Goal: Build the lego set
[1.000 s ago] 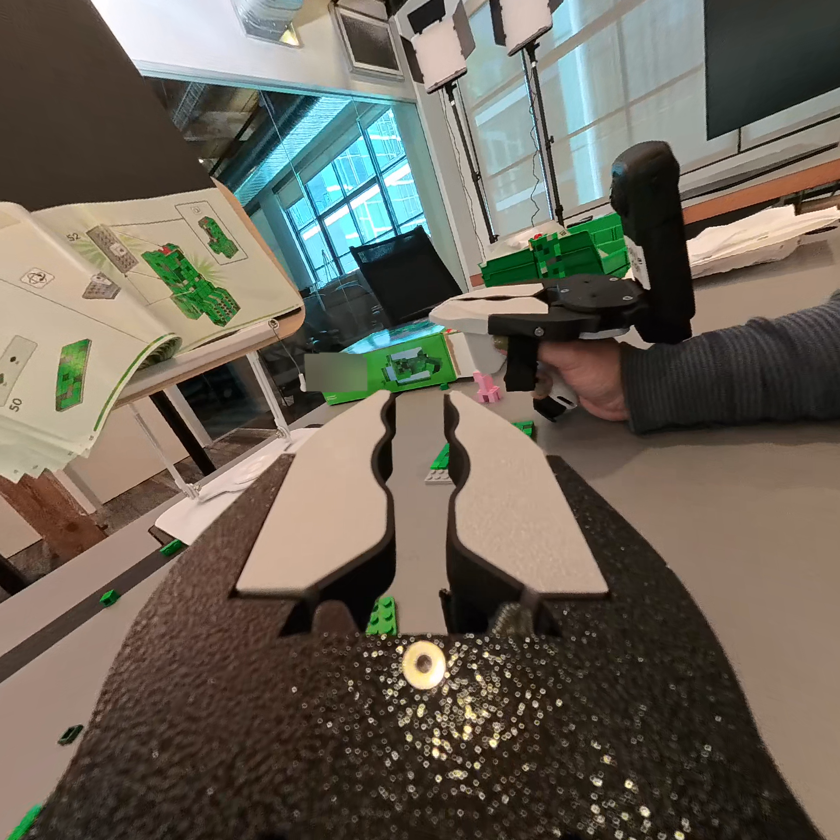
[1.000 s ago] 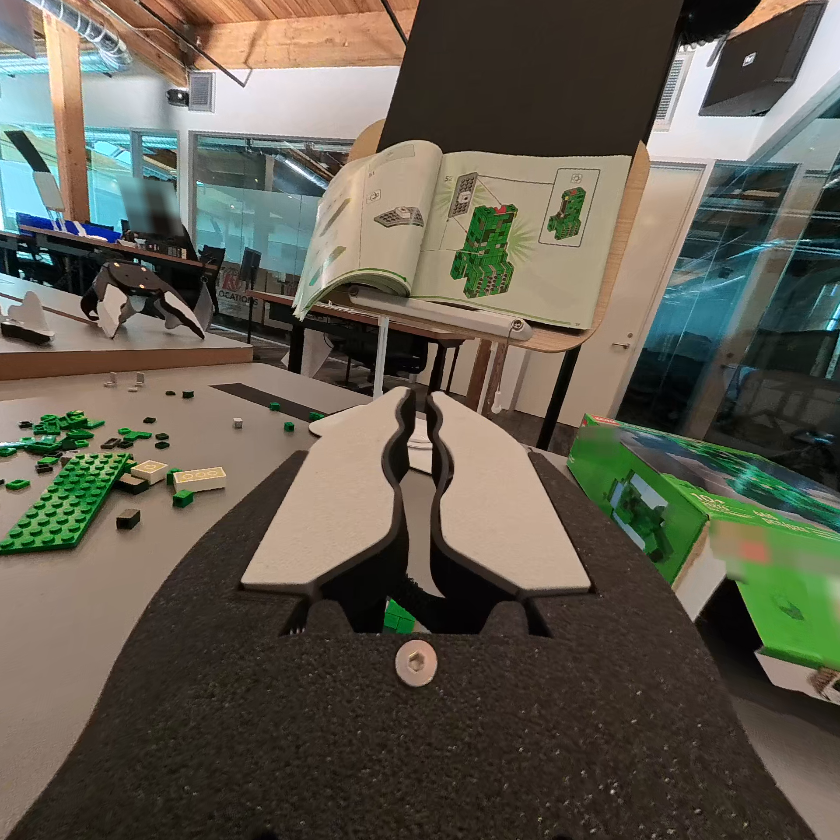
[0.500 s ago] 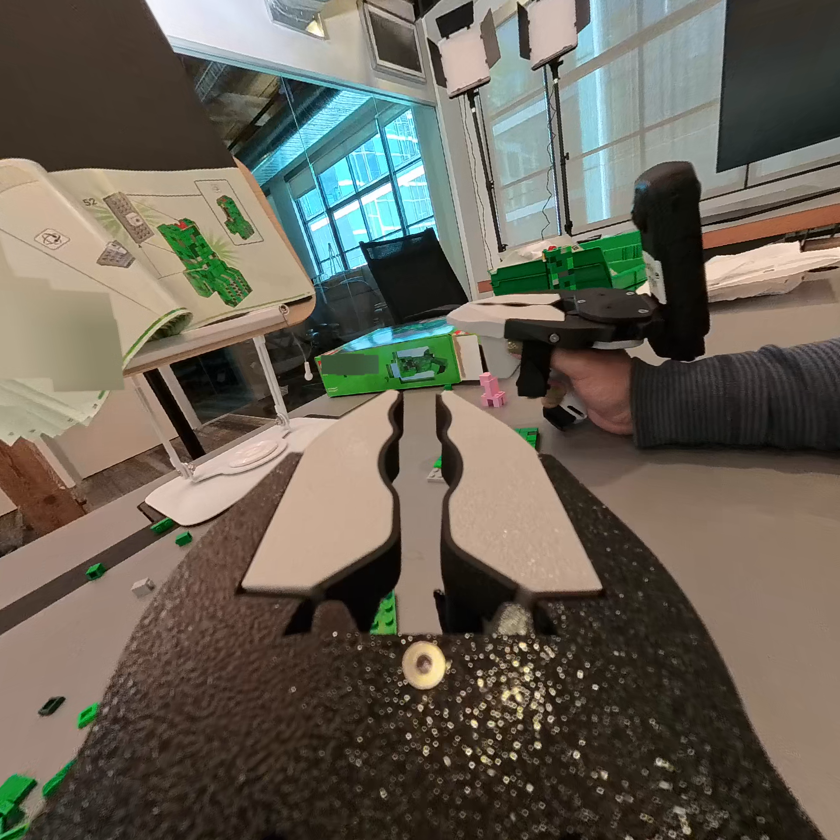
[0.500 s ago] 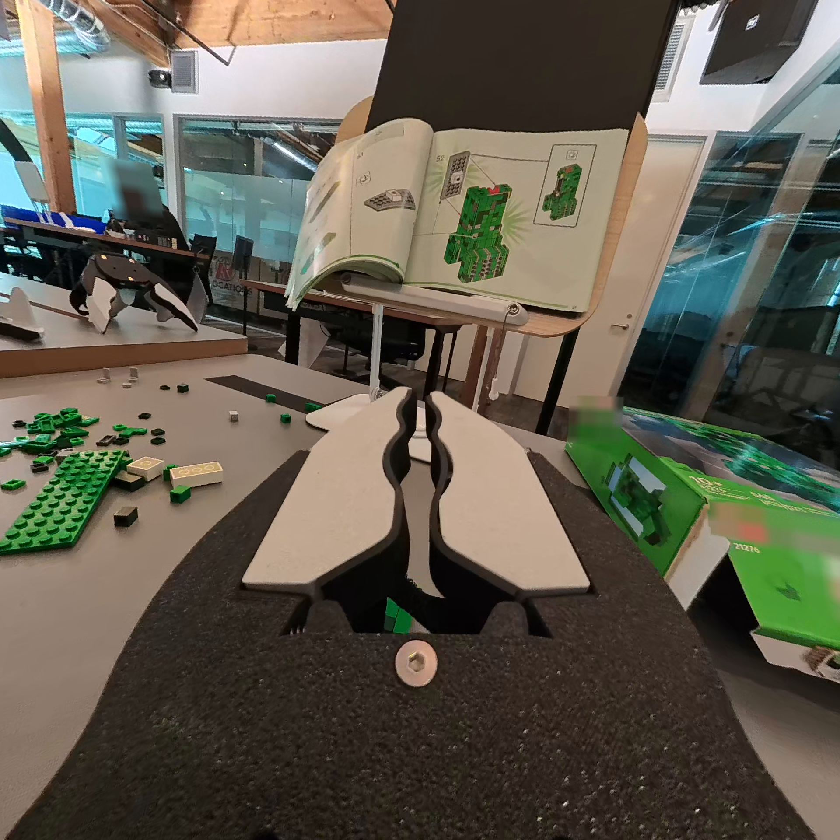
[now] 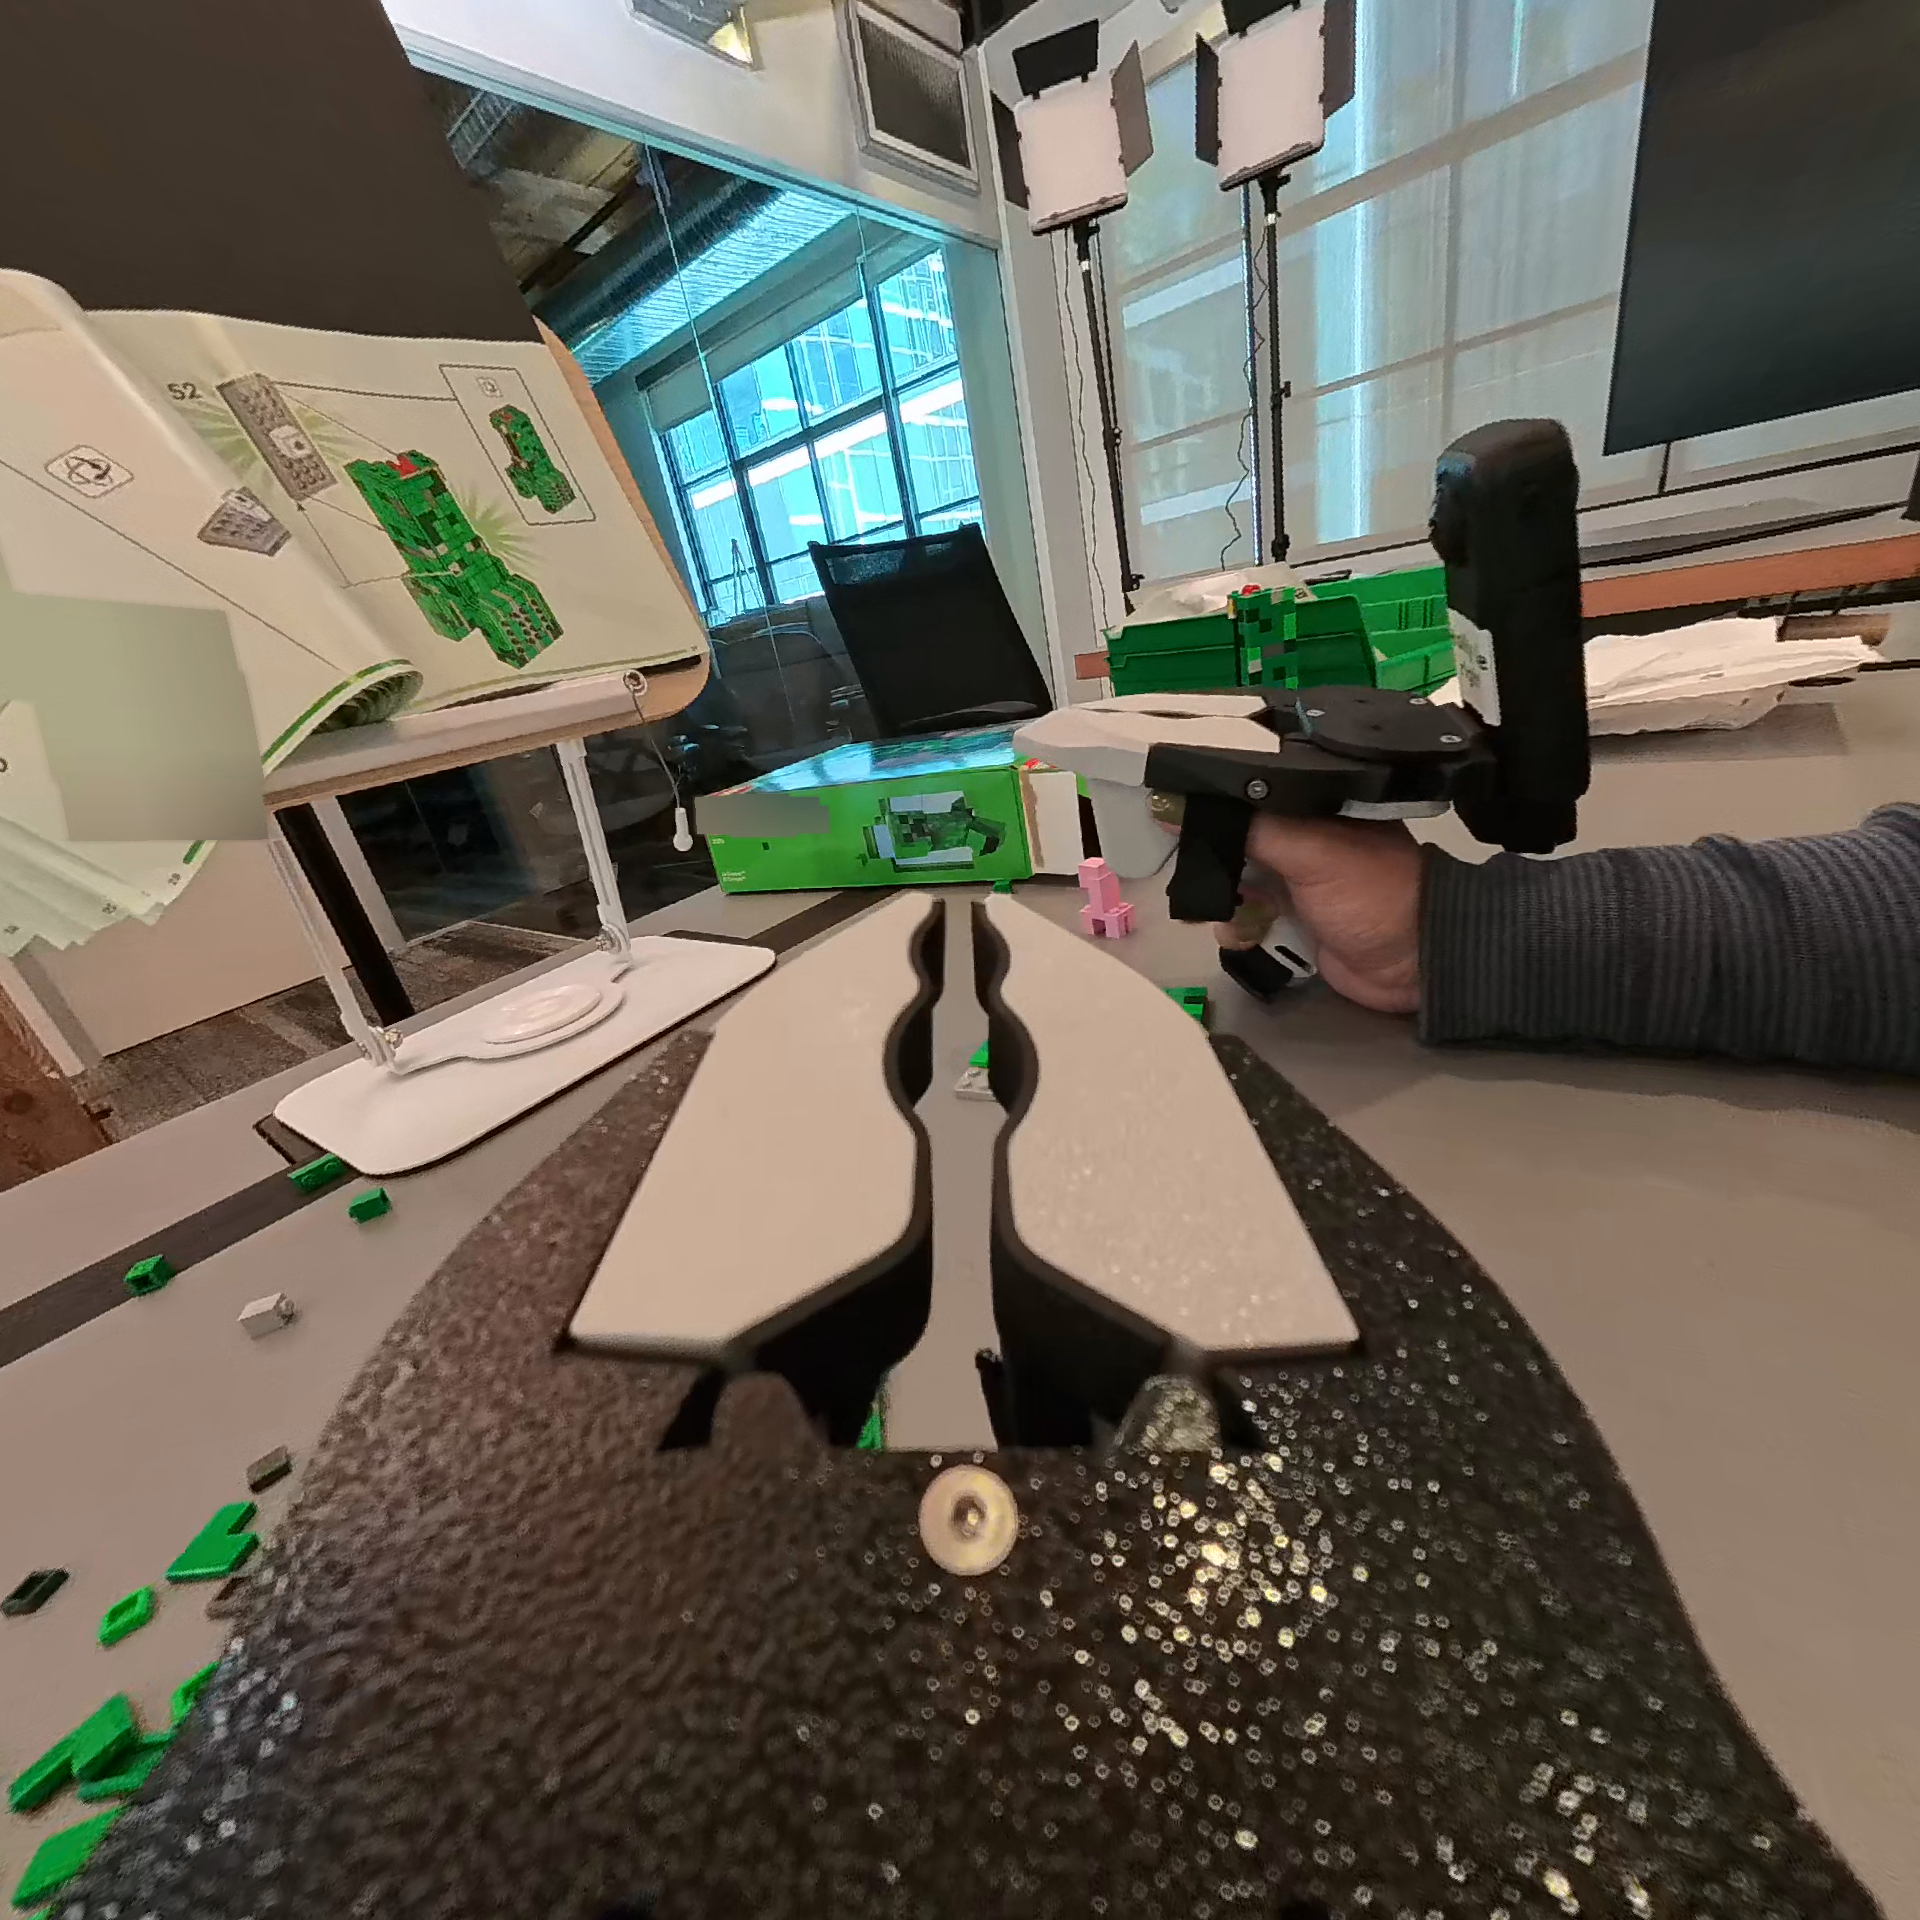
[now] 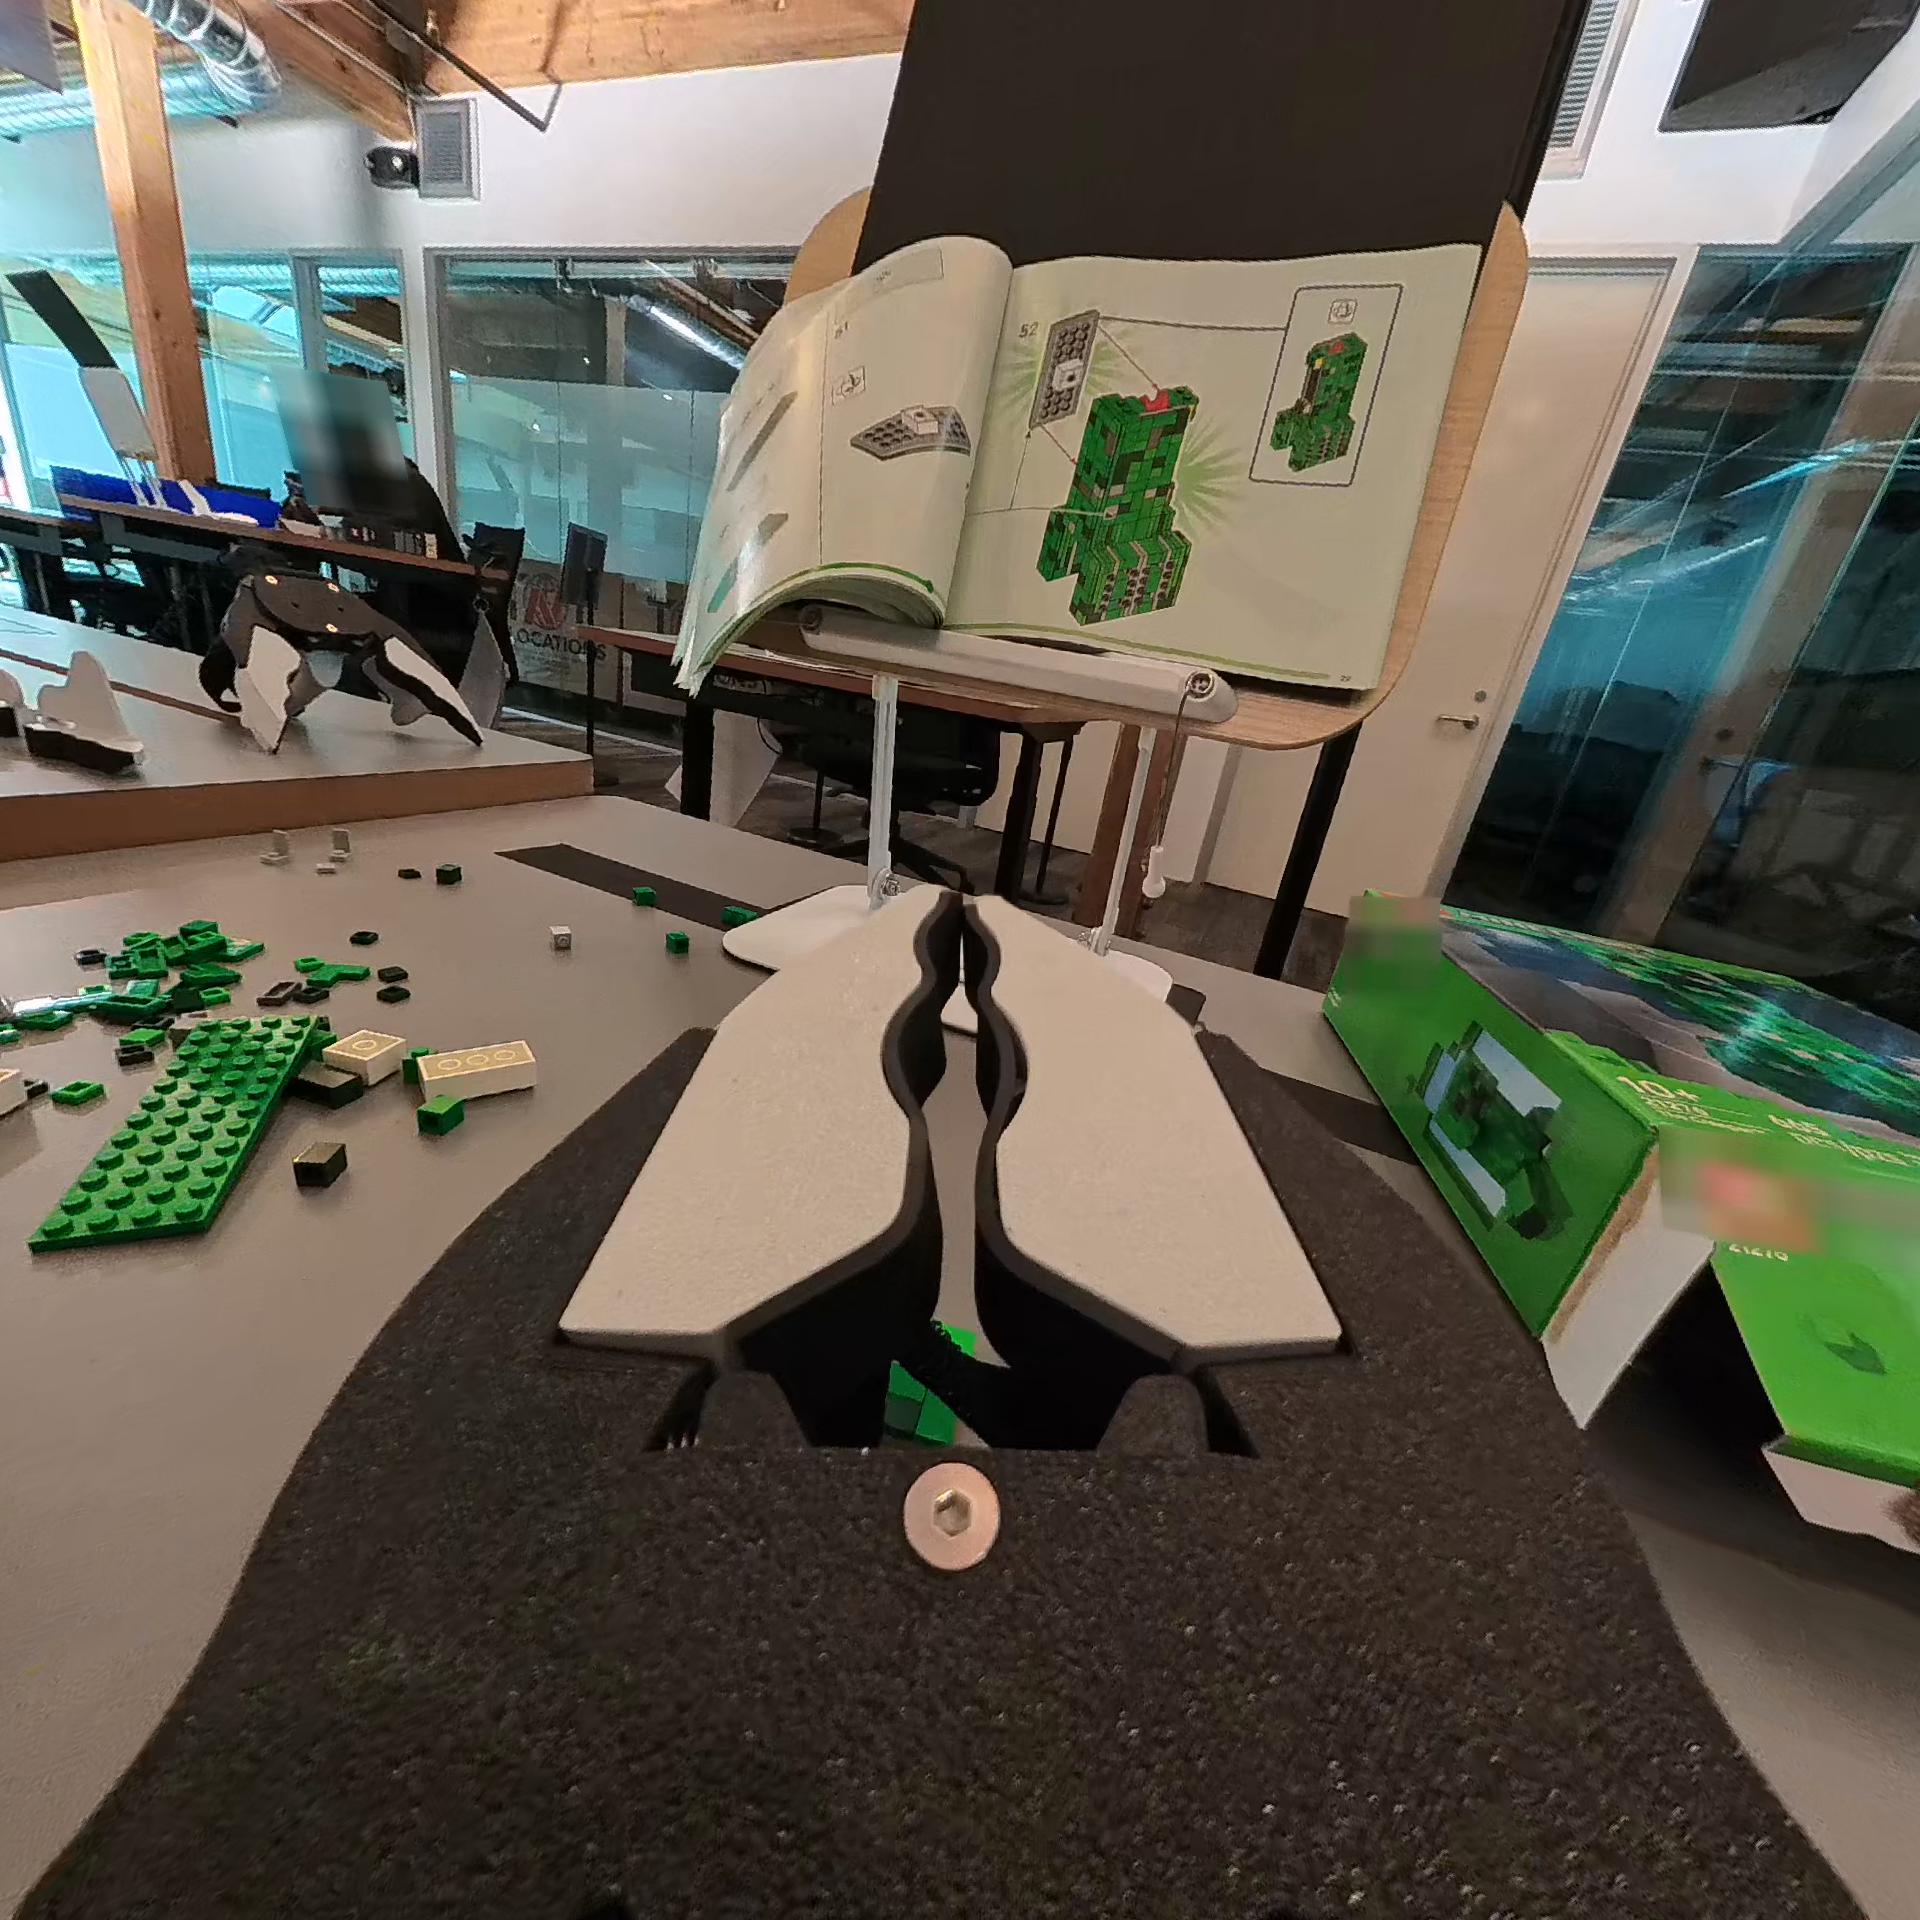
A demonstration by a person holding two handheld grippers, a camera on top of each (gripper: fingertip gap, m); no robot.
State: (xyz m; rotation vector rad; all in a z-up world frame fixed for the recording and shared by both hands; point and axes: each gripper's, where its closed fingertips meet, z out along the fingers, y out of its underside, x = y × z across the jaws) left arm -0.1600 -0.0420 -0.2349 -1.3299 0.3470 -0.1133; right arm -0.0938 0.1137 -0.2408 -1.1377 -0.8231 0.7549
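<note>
My left gripper (image 5: 958, 906) hovers over the grey table (image 5: 1558, 1195). Its fingers stand a narrow slit apart with nothing between them. A small green and grey brick (image 5: 975, 1070) lies on the table below them. A pink brick figure (image 5: 1103, 900) stands just beyond to the right. My right gripper (image 6: 961, 902) is shut, tips touching, and nothing shows between them. It points at the white base of the booklet stand (image 6: 821, 925). It also shows in the left wrist view (image 5: 1039, 740), held level in a hand above the table.
An open instruction booklet (image 6: 1143, 457) rests on the stand. A green box (image 6: 1558, 1122) lies on the right. A green baseplate (image 6: 177, 1132), white bricks (image 6: 478, 1070) and scattered small green and black pieces (image 6: 177, 966) lie on the left. Another gripper (image 6: 332, 665) sits on a far table.
The left fingers have drawn together from a wide gap to a narrow slit, with nothing between them, and the left gripper has pulled back. The right fingertips have closed fully.
</note>
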